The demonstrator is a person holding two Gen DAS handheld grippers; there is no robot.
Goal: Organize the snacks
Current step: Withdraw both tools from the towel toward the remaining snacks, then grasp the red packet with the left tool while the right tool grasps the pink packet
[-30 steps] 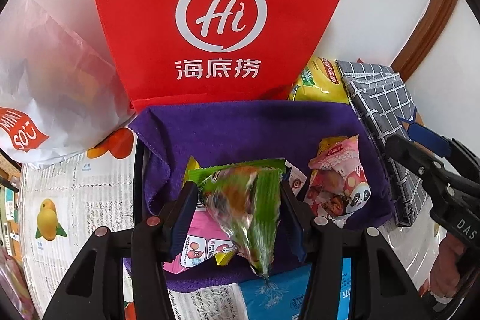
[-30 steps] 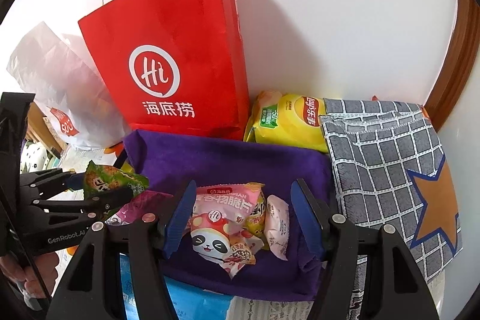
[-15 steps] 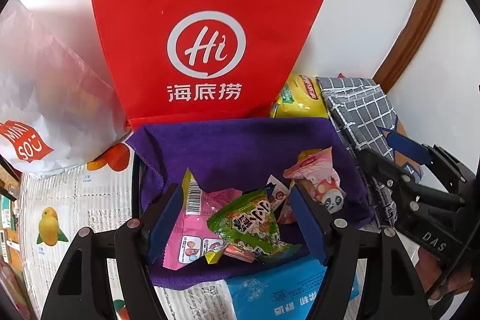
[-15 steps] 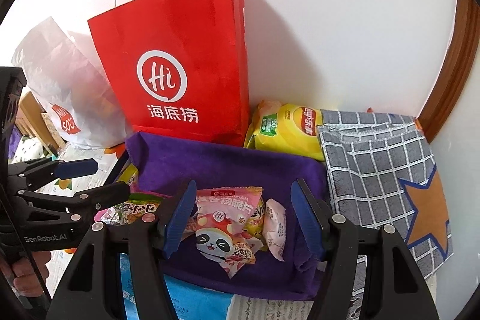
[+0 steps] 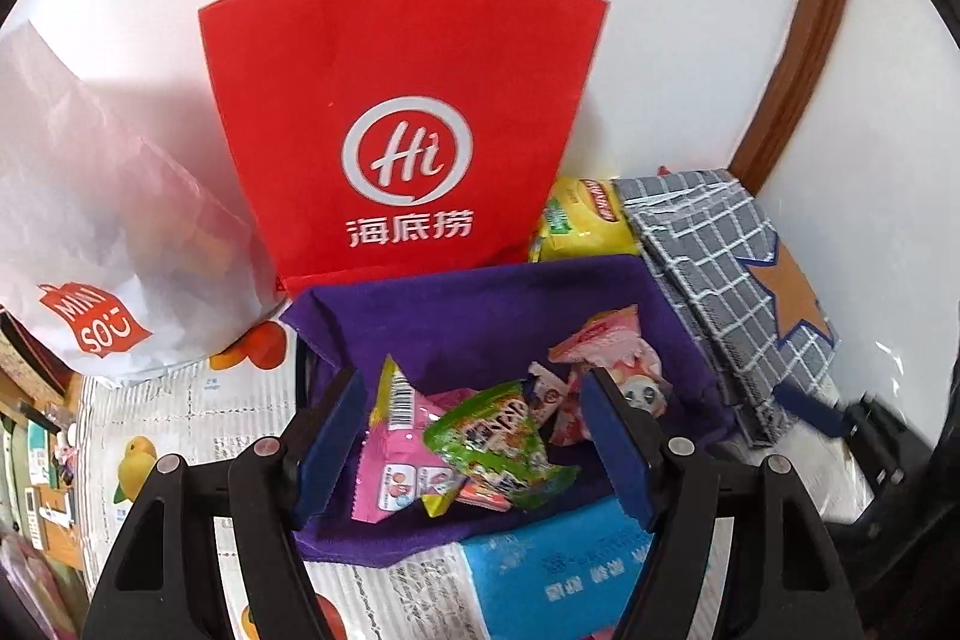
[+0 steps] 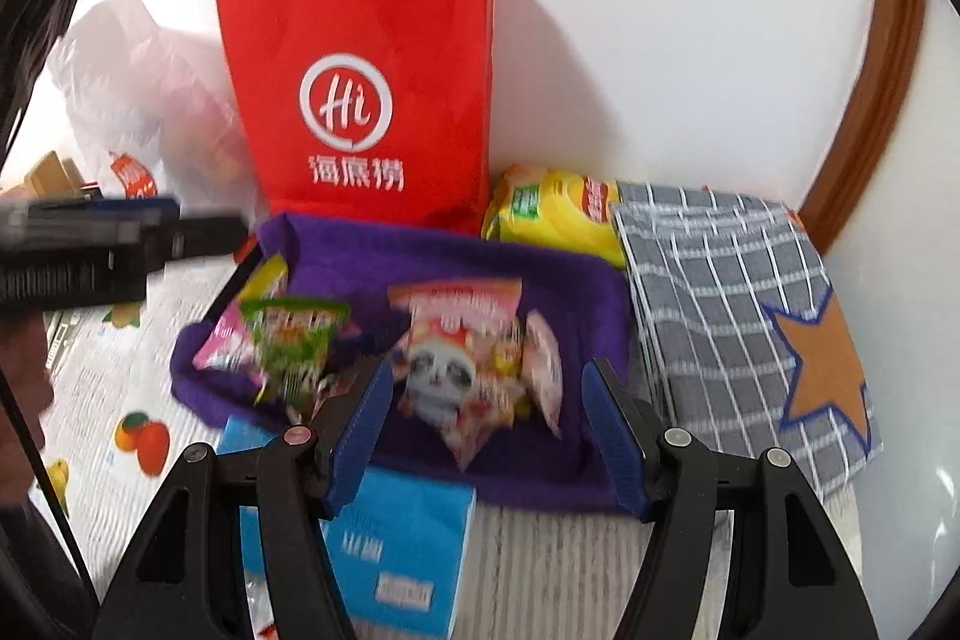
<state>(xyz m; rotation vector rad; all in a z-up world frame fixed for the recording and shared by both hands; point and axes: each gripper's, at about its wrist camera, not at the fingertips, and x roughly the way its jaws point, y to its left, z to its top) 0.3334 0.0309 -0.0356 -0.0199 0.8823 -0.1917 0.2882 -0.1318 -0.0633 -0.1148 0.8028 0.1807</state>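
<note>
A purple cloth-lined basket (image 5: 480, 298) holds several snack packets. A green packet (image 5: 492, 436) lies loose on a pink packet (image 5: 390, 466), and a pink panda packet (image 5: 618, 364) leans at the right. My left gripper (image 5: 471, 388) hangs open above the green packet with nothing between its pads. In the right wrist view, my right gripper (image 6: 489, 376) stands open and empty over the basket's (image 6: 432, 256) near edge, in front of the panda packet (image 6: 444, 370). The left gripper (image 6: 180, 226) shows blurred at the left, above the green packet (image 6: 294, 340).
A red paper bag (image 5: 396, 148) stands behind the basket against the white wall. A white plastic bag (image 5: 90, 232) is to its left. A yellow chip bag (image 5: 582, 220) and a grey checked bag (image 5: 720, 268) are at the right. A blue box (image 5: 558, 568) lies in front.
The left gripper opened and let the green packet drop into the basket, then lifted back. The right gripper slid sideways, staying open; its view is now blurred.
</note>
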